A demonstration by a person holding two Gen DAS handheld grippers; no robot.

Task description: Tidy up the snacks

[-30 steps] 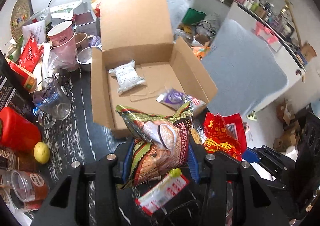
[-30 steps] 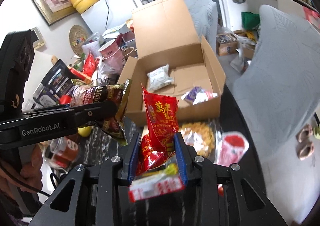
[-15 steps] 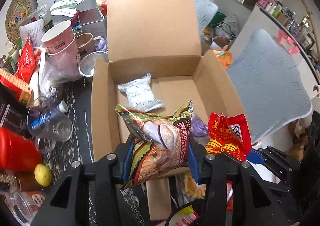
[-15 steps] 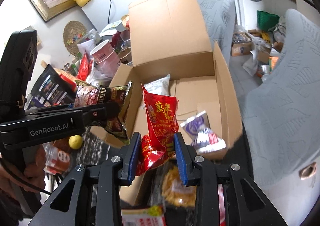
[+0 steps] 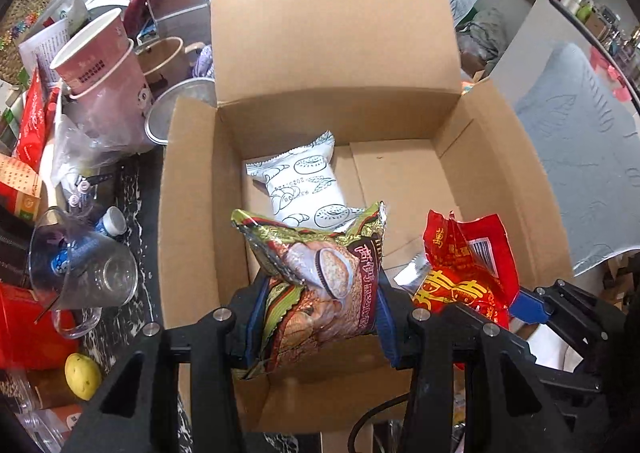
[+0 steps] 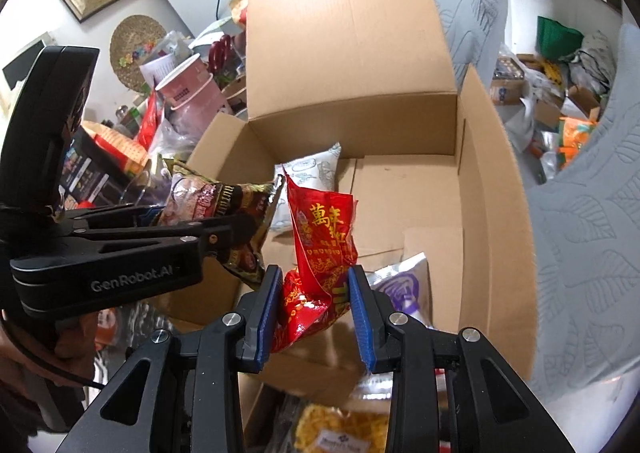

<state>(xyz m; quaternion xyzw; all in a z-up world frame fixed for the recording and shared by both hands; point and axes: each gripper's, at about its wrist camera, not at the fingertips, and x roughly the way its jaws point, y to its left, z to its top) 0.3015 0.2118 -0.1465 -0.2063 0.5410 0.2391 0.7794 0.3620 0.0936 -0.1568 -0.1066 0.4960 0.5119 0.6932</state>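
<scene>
An open cardboard box (image 5: 192,213) (image 6: 496,189) stands on the dark table, lid flap up. Inside lie a white snack packet (image 5: 304,181) (image 6: 316,169) and a purple-and-silver packet (image 6: 404,285). My left gripper (image 5: 318,313) is shut on a green-gold biscuit bag (image 5: 320,277), held over the box's near left part; it also shows in the right wrist view (image 6: 224,201). My right gripper (image 6: 316,313) is shut on a red snack bag (image 6: 324,245), held over the box's near edge; this bag shows in the left wrist view (image 5: 464,265).
Left of the box are stacked pink paper cups (image 5: 100,65), a metal bowl (image 5: 176,113), a glass mug (image 5: 80,269), a small yellow fruit (image 5: 82,375) and red packages. A yellow snack pack (image 6: 344,429) lies before the box. A grey chair (image 6: 592,213) stands right.
Both grippers have moved forward with their bags, from in front of the box to over its near part. The box now fills more of both views.
</scene>
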